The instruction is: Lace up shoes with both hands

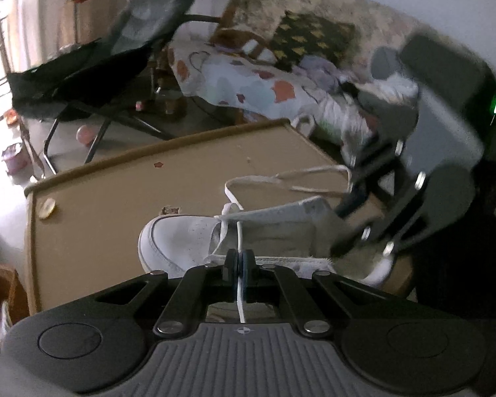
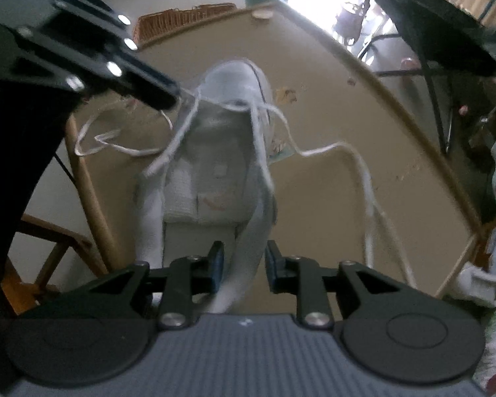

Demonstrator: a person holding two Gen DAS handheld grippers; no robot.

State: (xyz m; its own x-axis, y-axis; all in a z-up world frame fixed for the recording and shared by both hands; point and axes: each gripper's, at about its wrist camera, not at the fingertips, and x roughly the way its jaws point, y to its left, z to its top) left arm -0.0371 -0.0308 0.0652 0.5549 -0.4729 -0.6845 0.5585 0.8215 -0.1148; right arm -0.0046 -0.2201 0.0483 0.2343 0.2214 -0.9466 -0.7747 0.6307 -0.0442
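Nearest in the left wrist view, the left gripper (image 1: pixel 239 259) has its 2 pads pressed together on 1 strand of the white lace (image 1: pixel 238 231), which runs up from the jaws to the lowest eyelets of the shoe (image 1: pixel 182 238). That strand looks taut. In the right wrist view, the right gripper (image 2: pixel 242 259) stands with its jaws apart; a blurred white band of the shoe's collar or lace passes between them, and I cannot tell whether either pad touches it, so I read it as holding nothing.

Just beyond both grippers, the shoe lies on the brown table (image 1: pixel 115 178), toe pointing away from the right gripper and heel toward it, so its long axis runs straight ahead of that gripper. The tongue (image 2: pixel 211 165) is exposed and only the bottom eyelets appear threaded.

The relation that matters: the free lace end (image 2: pixel 367 185) trails off to the right of the shoe on the table, on the right gripper's side, near it and well apart from the left one. The right hand is the nearer for picking it up, probably while the left keeps its strand tight.

Farther off are a folding chair (image 1: pixel 92 76) and a basket (image 2: pixel 185 20).
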